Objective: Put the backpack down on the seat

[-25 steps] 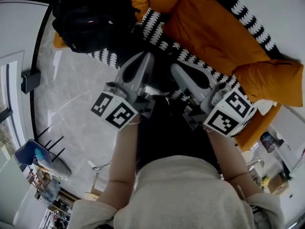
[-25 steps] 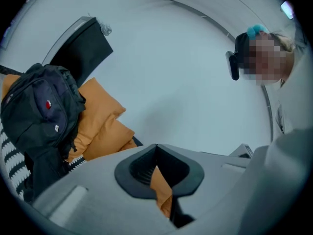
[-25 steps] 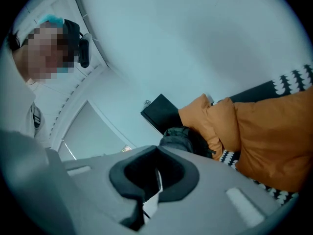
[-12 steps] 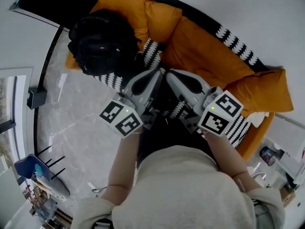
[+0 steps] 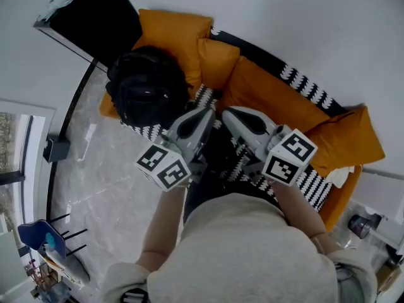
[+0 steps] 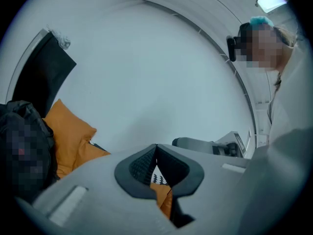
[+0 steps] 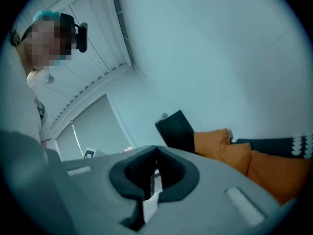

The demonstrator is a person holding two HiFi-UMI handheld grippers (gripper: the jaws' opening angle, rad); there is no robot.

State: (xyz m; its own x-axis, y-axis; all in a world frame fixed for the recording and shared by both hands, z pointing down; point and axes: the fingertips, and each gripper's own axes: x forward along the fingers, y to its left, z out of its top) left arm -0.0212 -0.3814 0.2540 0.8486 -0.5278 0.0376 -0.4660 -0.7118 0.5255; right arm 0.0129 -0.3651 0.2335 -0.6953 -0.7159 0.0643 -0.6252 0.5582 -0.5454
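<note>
Nearest, the left tool (image 5: 203,115) and right tool (image 5: 228,113) are both clenched on nothing. Beyond them, the backpack (image 5: 148,93) sits on the sofa (image 5: 271,93) seat against a cushion (image 5: 173,36). It looks soft, bulky and saggy, so a top strap would suit gripping best.

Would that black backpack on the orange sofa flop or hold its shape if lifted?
Probably soft: the backpack looks like rounded, bulging fabric, so it may sag when lifted. Its full shape hints at some weight. Settled beside the orange cushion, it seems unlikely to roll but might slump if pushed.
</note>
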